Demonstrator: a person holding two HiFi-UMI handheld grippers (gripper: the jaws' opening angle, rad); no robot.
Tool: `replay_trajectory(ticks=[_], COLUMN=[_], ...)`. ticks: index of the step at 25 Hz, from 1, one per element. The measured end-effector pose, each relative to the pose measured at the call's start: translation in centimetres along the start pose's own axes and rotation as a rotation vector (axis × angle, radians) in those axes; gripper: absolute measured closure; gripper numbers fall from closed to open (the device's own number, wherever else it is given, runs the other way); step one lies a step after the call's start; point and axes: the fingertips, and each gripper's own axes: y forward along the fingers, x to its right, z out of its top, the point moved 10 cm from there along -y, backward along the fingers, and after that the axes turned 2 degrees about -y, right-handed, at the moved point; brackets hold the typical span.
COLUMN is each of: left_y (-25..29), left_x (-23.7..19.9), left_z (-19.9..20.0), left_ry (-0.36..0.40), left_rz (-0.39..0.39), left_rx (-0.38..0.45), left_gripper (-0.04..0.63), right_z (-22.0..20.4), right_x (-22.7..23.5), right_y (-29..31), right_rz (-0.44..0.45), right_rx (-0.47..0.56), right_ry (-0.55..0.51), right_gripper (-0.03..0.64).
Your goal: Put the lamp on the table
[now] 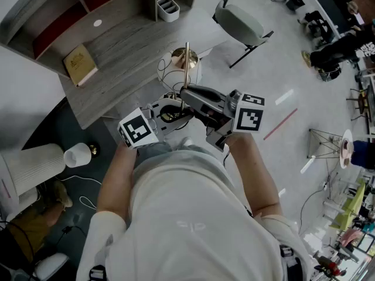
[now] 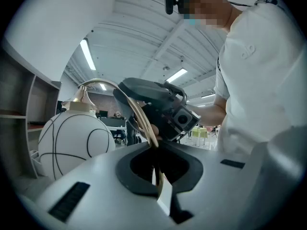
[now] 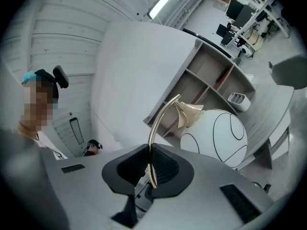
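I hold the lamp with both grippers above the front edge of the grey wooden table (image 1: 123,51). It has a thin curved gold stem (image 1: 187,60) and a white globe shade (image 2: 72,143) with black lines, also seen as the globe (image 3: 218,135) in the right gripper view. My left gripper (image 2: 156,166) is shut on the gold stem (image 2: 139,114). My right gripper (image 3: 149,164) is shut on the stem (image 3: 160,119) too, close beside the left one. In the head view the left gripper (image 1: 167,113) and right gripper (image 1: 190,97) meet just under the shade.
A tan book (image 1: 80,64) lies on the table, and a white organizer (image 1: 168,7) stands at its back. Shelves (image 3: 211,75) rise behind the table. A grey chair (image 1: 243,25) stands to the right. On the floor at left sits a white cylinder (image 1: 76,155).
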Motion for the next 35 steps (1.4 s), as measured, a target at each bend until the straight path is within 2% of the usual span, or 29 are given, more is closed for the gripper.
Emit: replay_trajectory(ticks=[7,10,17,22,24,28,33,35], left_y=[-0.7,-0.7,-7.2,-7.3,-7.2,-6.7,-5.3,-4.7], left_x=[0.4,0.2,-5.4,-8.2,-9.5,-12.4,-16.3,-17.8], left_z=[1.7,0.8,-1.2,-0.8,-0.3,-0.9,-0.1,-0.1], left_ry=[0.002,0.005,-0.010,-0.025,-0.053,-0.013,-0.083,-0.077], left_rz=[-0.003,-0.003,0.020,0.076,0.110,0.142,0.248,0.280], left_rx=[0.003,0.008,0.024,0.030,0.033,0.023,0.027,0.020], left_gripper=[0.583,0.583,0.583,0.583,0.583,0.583,0.583,0.583], right_z=[0.8,0.3,1.2,3.5,4.8,7.0,10.7,12.2], right_x=[-1.8,-1.1,2.2,4.3,5.2,7.8,11.3,12.7], right_y=[0.5,0.5,9.1,10.6,11.3,12.4,13.6,14.0], right_rz=[-0.005,-0.002,0.007,0.040,0.058,0.095,0.148,0.170], right_rx=[-0.004,-0.007,-0.025,-0.058,-0.075,-0.111,-0.168,-0.189], right_ry=[-0.004,-0.009,-0.004,-0.008,-0.007,-0.005,-0.002,0.002], right_gripper=[0.563,0.564,0.563,0.563,0.565,0.563,0.565,0.563])
